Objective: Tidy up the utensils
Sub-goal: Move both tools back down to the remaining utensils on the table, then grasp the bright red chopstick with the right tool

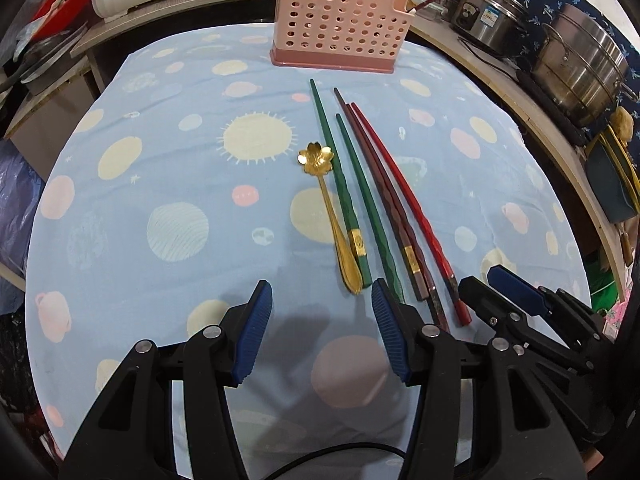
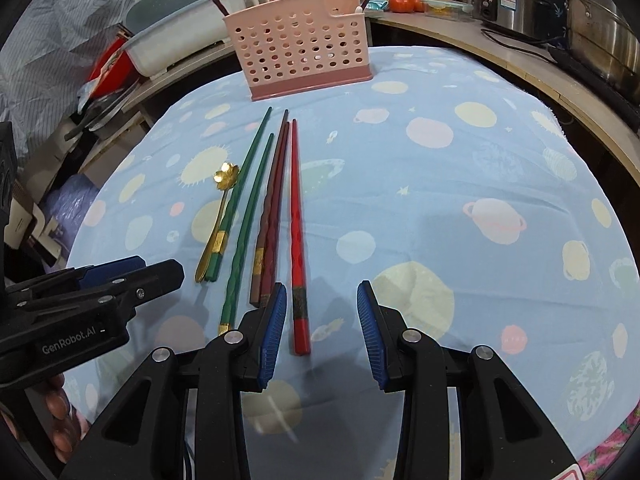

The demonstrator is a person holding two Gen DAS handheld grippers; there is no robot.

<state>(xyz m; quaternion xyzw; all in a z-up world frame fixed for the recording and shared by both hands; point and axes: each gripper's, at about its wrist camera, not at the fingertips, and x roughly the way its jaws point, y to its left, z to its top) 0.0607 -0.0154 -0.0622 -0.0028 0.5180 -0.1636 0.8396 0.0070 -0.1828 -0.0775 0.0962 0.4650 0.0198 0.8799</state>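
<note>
A gold flower-headed spoon, two green chopsticks, two brown chopsticks and a red chopstick lie side by side on the blue planet-print cloth. A pink perforated utensil holder stands beyond them with a few chopsticks in it. My left gripper is open and empty, just before the spoon's handle end. My right gripper is open and empty, its jaws to either side of the red chopstick's near end.
Steel pots and a cooker stand on the counter at the right. A white dish tub and clutter sit at the back left. Bottles and tomatoes are behind the holder. The cloth spreads to the right of the utensils.
</note>
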